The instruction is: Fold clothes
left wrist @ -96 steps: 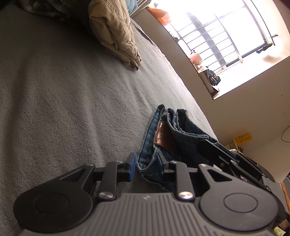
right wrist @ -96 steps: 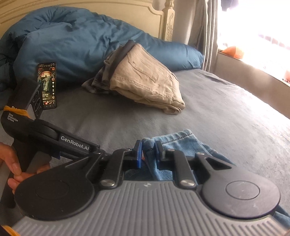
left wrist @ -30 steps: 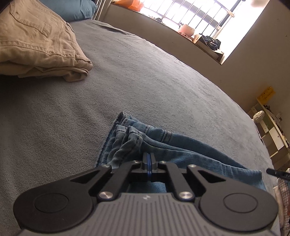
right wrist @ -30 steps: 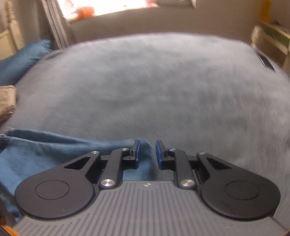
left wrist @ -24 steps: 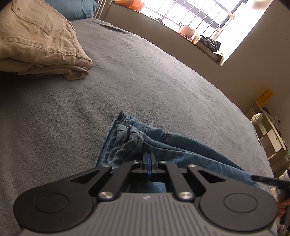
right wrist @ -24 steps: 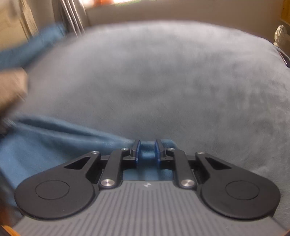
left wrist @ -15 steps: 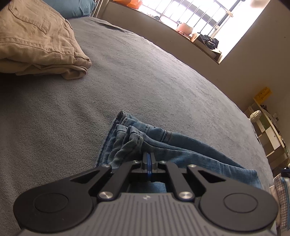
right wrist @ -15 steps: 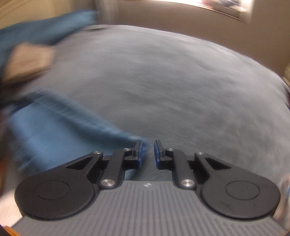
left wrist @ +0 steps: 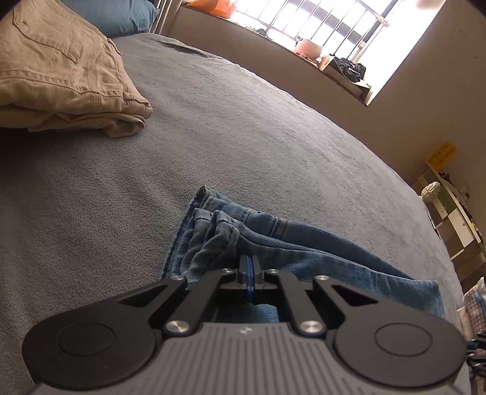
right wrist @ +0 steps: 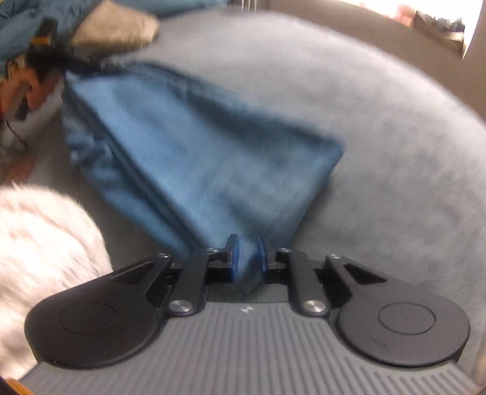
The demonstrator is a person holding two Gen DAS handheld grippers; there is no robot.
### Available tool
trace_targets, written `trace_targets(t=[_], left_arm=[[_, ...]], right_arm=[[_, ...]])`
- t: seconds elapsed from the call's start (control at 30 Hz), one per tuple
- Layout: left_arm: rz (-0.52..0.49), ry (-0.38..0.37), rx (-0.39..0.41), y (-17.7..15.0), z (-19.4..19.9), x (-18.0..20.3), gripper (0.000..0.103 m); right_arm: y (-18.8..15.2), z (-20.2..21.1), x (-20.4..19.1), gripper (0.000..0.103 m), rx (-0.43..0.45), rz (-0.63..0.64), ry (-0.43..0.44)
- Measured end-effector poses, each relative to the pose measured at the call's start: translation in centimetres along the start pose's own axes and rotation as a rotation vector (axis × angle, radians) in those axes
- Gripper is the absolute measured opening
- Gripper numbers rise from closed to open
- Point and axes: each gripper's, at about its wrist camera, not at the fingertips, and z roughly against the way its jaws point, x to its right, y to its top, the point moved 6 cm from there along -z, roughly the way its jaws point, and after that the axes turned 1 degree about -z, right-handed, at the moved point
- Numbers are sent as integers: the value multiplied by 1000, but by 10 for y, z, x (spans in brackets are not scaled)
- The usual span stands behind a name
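Observation:
Blue jeans (left wrist: pixel 303 252) lie on the grey bed cover, waistband bunched at the left. My left gripper (left wrist: pixel 249 264) is shut on the jeans at the waistband folds. In the blurred right wrist view the jeans (right wrist: pixel 194 152) spread as a folded blue panel. My right gripper (right wrist: pixel 246 252) has its jaws narrowly apart with a fold of the jeans between the blue pads, apparently clamped.
Folded khaki trousers (left wrist: pixel 63 76) lie at the far left of the grey bed (left wrist: pixel 273 136), also seen blurred in the right view (right wrist: pixel 115 27). A blue pillow (left wrist: pixel 118 15), a window sill with a pot (left wrist: pixel 308 47), and a shelf (left wrist: pixel 455 209) ring the bed. A white fuzzy shape (right wrist: pixel 39 252) fills the lower left.
The right gripper has swung round fast, from the bare bed to facing the jeans, with denim now between its pads. The left gripper has stayed shut on the waistband.

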Motion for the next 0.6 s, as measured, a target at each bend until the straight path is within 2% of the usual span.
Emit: trace_targets(t=[0.1,0.17,0.23,0.4,0.5,0.6], left_arm=[[9,-9,4,0,1,-1,3],[16,-14,8,-1,1,-2,3],[15,-19,11,-2,1,-3,3],[17,-33,27,-4,2,-6,3],[22,-38,31,-5,3,-7,3],[23,-51,41,-7,4,-8,3]], right_arm=[[-10,-7,-5,10,-27,12,-6],[-21,-19,-2,11,-81,39,-36],[-8,-7,4,11,-83,10,-34],[38,14,3,12,29,15,-26],[39,-19,2,10,7,-4,-24],[12,-53,7,9,-70,21,-65]])
